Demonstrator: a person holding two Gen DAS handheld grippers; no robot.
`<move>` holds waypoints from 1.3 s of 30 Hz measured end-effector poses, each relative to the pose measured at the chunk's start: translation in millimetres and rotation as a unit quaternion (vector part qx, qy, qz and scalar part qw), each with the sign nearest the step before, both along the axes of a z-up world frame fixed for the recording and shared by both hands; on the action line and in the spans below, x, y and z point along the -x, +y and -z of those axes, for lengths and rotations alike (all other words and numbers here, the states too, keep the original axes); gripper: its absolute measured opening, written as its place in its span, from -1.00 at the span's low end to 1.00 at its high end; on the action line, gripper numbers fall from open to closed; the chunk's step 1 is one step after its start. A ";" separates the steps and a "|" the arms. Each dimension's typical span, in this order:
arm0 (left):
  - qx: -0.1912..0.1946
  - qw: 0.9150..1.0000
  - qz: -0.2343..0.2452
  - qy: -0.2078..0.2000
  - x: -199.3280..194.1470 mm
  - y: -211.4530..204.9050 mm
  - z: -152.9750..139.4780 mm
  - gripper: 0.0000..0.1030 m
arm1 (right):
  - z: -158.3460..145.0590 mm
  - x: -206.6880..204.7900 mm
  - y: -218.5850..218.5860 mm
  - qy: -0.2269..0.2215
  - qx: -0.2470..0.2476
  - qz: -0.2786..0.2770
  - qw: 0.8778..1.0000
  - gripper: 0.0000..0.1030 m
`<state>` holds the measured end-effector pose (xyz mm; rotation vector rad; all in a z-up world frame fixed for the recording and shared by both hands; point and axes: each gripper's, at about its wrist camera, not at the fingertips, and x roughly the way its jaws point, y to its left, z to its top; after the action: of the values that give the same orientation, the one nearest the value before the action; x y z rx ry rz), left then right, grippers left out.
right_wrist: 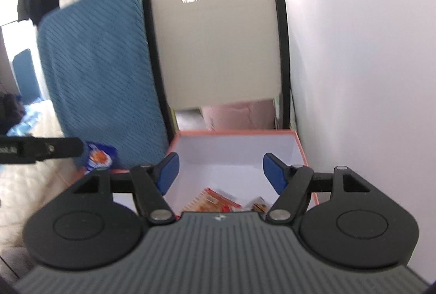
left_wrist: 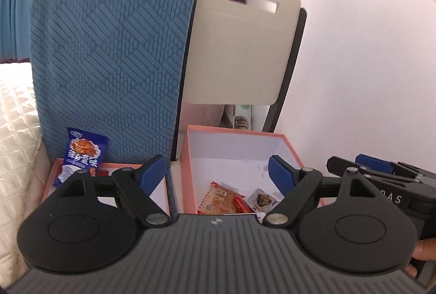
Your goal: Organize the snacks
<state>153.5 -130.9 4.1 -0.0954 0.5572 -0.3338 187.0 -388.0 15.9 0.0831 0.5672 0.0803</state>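
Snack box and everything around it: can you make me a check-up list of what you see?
Surface: white quilted bedding at the left.
Job's things: pink-rimmed box holding an orange snack packet and a small dark packet; blue snack packet standing in the lid.
Clutter: nothing seen.
Grippers: left gripper open, empty; right gripper open, empty.
Cables: nothing seen.
Surroundings: blue cushion, white chair back, wall, hanging clothes.

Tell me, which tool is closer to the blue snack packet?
Left. The left tool is open just right of the blue snack packet; the right tool hangs open over the pink box, farther right.
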 end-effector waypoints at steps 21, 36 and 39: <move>0.013 0.998 -0.027 -0.057 109.1 33.8 -4.2 0.66 | -15.0 106.6 9.2 -0.007 -0.026 0.012 1.000 0.36; -0.005 0.999 -0.040 -0.018 120.2 32.9 31.0 0.66 | 13.9 135.2 7.5 0.035 -0.026 0.035 0.998 0.36; -0.006 0.999 -0.041 -0.010 120.9 32.4 35.6 0.66 | 17.1 137.1 6.5 0.041 -0.025 0.037 0.998 0.36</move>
<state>32.6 -98.4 -31.6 -0.1034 0.5333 -0.2506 49.9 -381.5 -1.2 0.1574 0.6439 0.0185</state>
